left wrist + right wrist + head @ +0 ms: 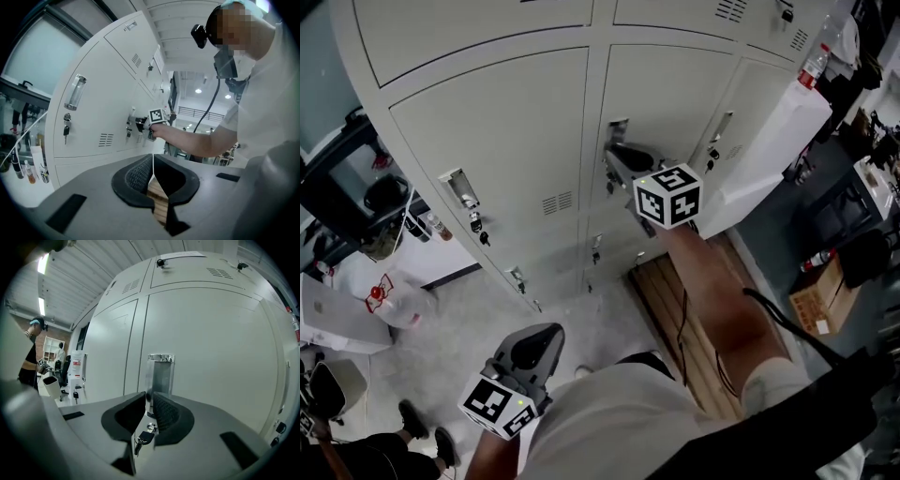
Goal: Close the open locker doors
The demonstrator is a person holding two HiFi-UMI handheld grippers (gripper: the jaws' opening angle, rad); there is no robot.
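Observation:
White lockers [506, 122] fill the head view. My right gripper [615, 161] is at the chrome handle [617, 127] of the middle door. In the right gripper view its jaws [150, 401] stand almost together and pinch the lower edge of that handle [161, 373]. A key [143, 438] hangs just beneath them. That middle door lies flush with its neighbours. My left gripper [534, 345] hangs low near the floor, away from the lockers. It is shut [153, 174] with nothing in it. At the right a white door panel [769, 155] stands out from the locker row at an angle.
The left door has a chrome handle [459, 187] with keys [476, 225] below. A wooden pallet [675, 300] lies under my right arm, a cardboard box [817, 300] further right. White bags [375, 295] sit at the left. Another person [32, 355] stands far down the row.

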